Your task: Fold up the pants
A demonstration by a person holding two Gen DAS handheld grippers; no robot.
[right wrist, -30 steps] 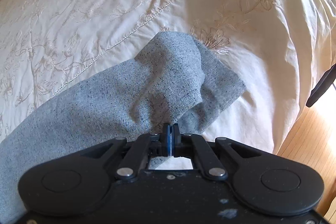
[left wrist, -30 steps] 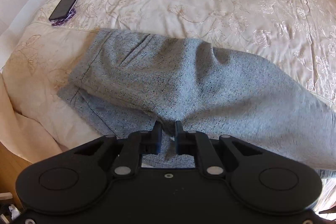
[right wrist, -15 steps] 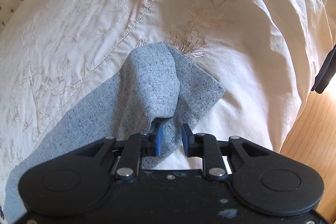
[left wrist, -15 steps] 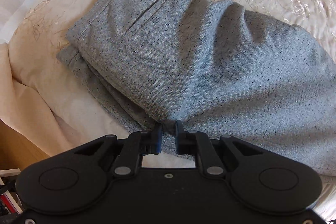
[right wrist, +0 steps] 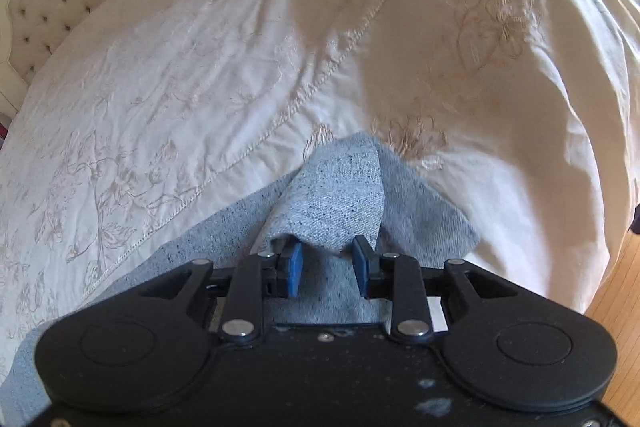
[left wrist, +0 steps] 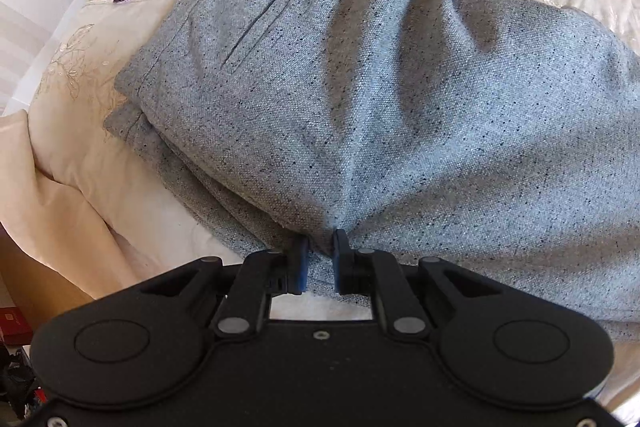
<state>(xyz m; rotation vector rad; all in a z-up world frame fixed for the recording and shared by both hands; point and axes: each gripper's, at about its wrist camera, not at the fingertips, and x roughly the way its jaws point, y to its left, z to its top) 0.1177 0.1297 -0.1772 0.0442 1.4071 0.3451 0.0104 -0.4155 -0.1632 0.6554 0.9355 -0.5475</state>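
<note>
Meanwhile, grey pants [left wrist: 360, 107] lay doubled on a cream bedspread [right wrist: 200, 67] near its edge, the left gripper [left wrist: 320, 259] pinching a fabric bunch while the right gripper [right wrist: 326, 267] was opening around loose cloth, so the upper layer risked slumping askew.

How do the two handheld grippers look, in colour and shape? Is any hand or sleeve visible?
Both the left gripper and the right gripper are matte black, with two round discs on a wide base, silver pivot rivets on linkage arms, and blue pads on the fingertips. The right one carries pale specks and smudges. No hand, sleeve or cable shows.
</note>
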